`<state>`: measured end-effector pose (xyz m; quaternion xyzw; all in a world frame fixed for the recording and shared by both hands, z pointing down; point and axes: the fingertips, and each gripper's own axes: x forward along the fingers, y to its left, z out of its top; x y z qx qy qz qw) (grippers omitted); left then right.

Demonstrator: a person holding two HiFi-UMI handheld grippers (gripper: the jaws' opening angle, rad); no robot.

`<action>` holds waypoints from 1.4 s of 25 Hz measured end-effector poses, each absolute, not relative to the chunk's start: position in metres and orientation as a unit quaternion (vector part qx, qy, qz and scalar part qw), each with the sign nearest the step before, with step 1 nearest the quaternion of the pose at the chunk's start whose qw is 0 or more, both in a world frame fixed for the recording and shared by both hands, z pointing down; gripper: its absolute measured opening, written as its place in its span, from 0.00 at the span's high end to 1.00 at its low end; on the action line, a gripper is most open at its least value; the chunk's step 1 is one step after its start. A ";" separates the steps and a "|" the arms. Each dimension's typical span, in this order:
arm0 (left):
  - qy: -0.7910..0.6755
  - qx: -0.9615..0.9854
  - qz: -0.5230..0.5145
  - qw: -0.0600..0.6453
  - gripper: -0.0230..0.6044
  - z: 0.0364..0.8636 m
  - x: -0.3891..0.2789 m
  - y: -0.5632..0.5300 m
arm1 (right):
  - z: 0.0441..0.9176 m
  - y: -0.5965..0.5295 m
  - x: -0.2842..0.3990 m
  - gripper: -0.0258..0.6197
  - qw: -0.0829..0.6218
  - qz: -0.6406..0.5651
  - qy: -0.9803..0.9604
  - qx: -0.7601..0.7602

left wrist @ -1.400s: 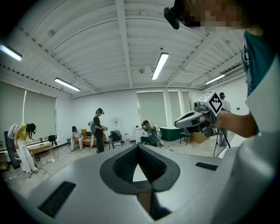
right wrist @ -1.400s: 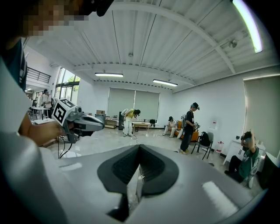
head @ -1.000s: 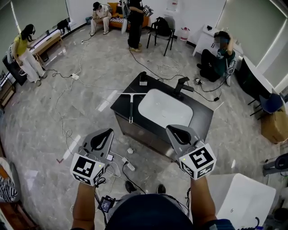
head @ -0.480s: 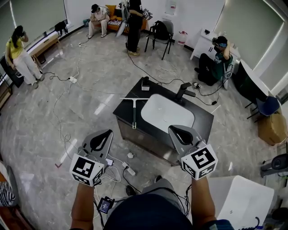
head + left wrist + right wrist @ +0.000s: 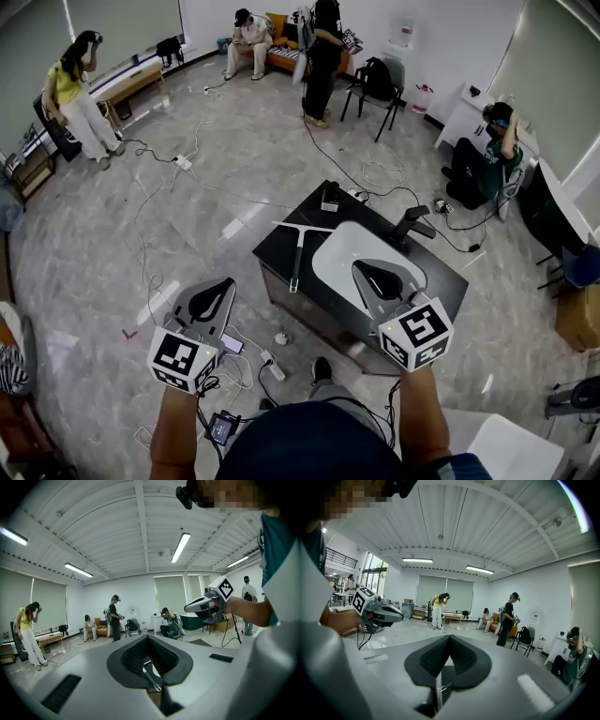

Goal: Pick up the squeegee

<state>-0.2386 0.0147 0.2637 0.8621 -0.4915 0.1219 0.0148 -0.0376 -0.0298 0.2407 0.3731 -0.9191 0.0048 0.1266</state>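
Observation:
The squeegee is a T-shaped tool lying flat on the black counter, its blade at the far end and its handle pointing toward me. A white sink basin is set beside it. Held in the air short of the counter, my left gripper is shut and empty. My right gripper is also shut and empty, and it overlaps the basin in the head view. In the left gripper view the jaws meet, with the squeegee handle showing through the gap below them. The right gripper view shows its jaws meeting too.
A dark faucet and a small dark object stand on the counter's far side. Cables and a power strip lie on the floor by the counter's near corner. Several people stand or sit around the room. A white table is at the lower right.
The counter has come nearer and shifted right in the head view. Both grippers have advanced toward it, so the right one now overlaps the basin. Both stay shut.

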 end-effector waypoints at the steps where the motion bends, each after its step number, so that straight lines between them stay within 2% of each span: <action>1: -0.496 0.860 0.123 0.016 0.95 0.265 -0.236 0.008 | 0.242 -0.039 -0.036 0.94 0.126 0.005 -0.921 0.368; 18: -0.549 0.821 0.150 0.049 0.95 0.287 -0.212 -0.055 | 0.267 -0.137 -0.011 0.94 0.123 0.029 -0.942 0.311; 35: -0.541 0.816 0.183 0.090 0.95 0.338 -0.198 -0.088 | 0.314 -0.179 0.004 0.94 0.133 0.064 -0.939 0.310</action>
